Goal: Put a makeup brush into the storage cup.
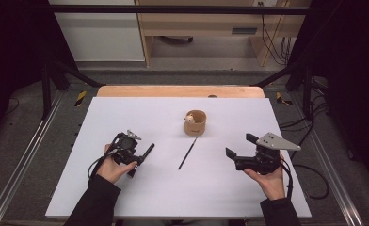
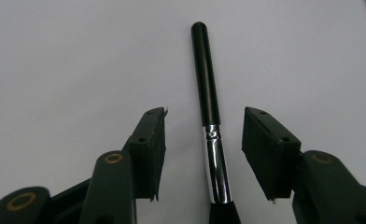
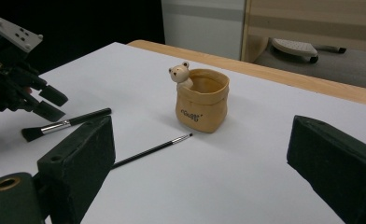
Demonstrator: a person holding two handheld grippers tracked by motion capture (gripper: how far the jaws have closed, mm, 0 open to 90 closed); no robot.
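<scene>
Black two-jaw grippers [image 1: 146, 153] [image 1: 236, 148] with brass-ringed screws, grey three-cornered plate [image 1: 276, 141] at three o'clock, trailing black cables, dark sleeves [image 1: 97, 202].

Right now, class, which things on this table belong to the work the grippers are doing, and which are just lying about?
Belongs to the job:
- flat brush, lying between the open left gripper's jaws, untouched
- bear pot, the likely holder, at a guess
- right gripper, open, facing the pot

Lying about for now:
- thin brush, near the pot
- white table
</scene>
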